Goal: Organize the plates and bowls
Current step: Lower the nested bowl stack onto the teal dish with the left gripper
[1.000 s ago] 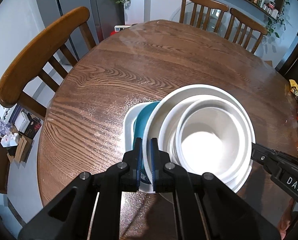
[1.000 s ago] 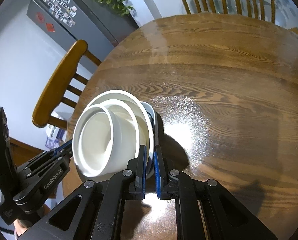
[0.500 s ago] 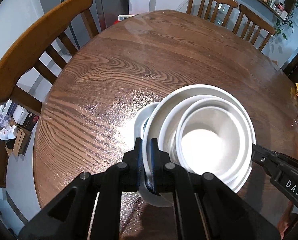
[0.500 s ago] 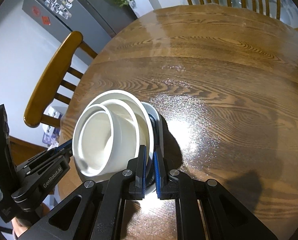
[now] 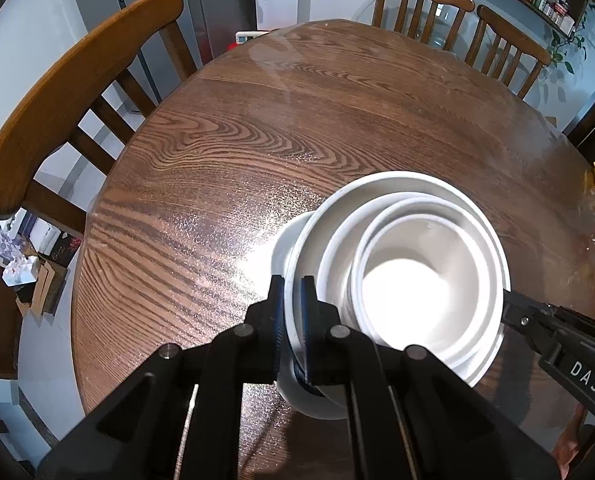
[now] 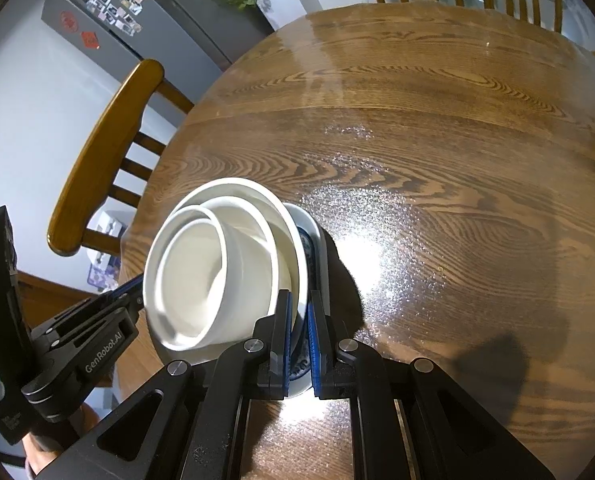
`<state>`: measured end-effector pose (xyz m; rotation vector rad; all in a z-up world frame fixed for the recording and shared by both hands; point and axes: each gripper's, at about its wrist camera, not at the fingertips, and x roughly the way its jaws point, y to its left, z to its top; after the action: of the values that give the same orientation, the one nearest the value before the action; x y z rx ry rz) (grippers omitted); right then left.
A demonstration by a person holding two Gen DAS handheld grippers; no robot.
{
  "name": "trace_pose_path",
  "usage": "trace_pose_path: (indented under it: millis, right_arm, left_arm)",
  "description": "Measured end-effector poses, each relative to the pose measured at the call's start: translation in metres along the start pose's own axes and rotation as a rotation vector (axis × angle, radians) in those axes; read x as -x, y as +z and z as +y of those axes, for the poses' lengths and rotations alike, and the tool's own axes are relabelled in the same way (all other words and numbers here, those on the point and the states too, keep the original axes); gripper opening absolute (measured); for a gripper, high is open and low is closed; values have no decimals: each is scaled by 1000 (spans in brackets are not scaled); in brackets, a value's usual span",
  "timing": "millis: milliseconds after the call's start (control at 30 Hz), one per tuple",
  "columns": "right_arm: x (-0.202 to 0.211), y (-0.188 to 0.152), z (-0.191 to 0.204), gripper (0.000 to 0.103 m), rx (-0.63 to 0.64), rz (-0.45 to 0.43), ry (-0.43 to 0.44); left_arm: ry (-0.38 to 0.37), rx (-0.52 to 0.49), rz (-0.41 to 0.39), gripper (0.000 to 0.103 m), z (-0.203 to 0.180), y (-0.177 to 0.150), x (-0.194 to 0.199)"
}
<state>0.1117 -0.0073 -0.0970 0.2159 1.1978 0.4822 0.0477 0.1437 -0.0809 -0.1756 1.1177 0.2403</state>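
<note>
Currently held: a stack of nested white ceramic bowls [image 5: 409, 280] sitting on a wide white plate [image 5: 297, 336], with a blue-patterned white dish [image 6: 311, 256] beneath, low centre-right in the left wrist view.
Left hand-held gripper [image 5: 292, 312]: jaws nearly shut, pinching the rim of the wide white plate from the bottom centre of its frame.
Right hand-held gripper [image 6: 299, 340]: jaws nearly shut on the opposite rim, with the blue-patterned dish edge showing between the pads; in the left view it enters at lower right.
Stack position: low over the round brown wooden surface [image 5: 297, 128], tilted; whether its base touches the wood cannot be told.
Key relation: the stack lies directly between the two grippers, each gripping an opposite edge, so the line joining the grips runs across the stack's width and neither hand is nearer.
Judgement: the next move likely calls for both hands to travel together and level, since uneven motion could let the nested bowls slide.
Surroundings: brown wooden chairs [image 5: 69, 92] ring the surface.
</note>
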Motion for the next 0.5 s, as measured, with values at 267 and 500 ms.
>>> trace_pose_path:
  millis: [267, 500]
  right_arm:
    - [1, 0, 2, 11, 10, -5, -25]
    - [3, 1, 6, 11, 33, -14, -60]
  left_arm:
    - [9, -16, 16, 8, -1, 1, -2]
    - [11, -13, 19, 15, 0, 1, -3]
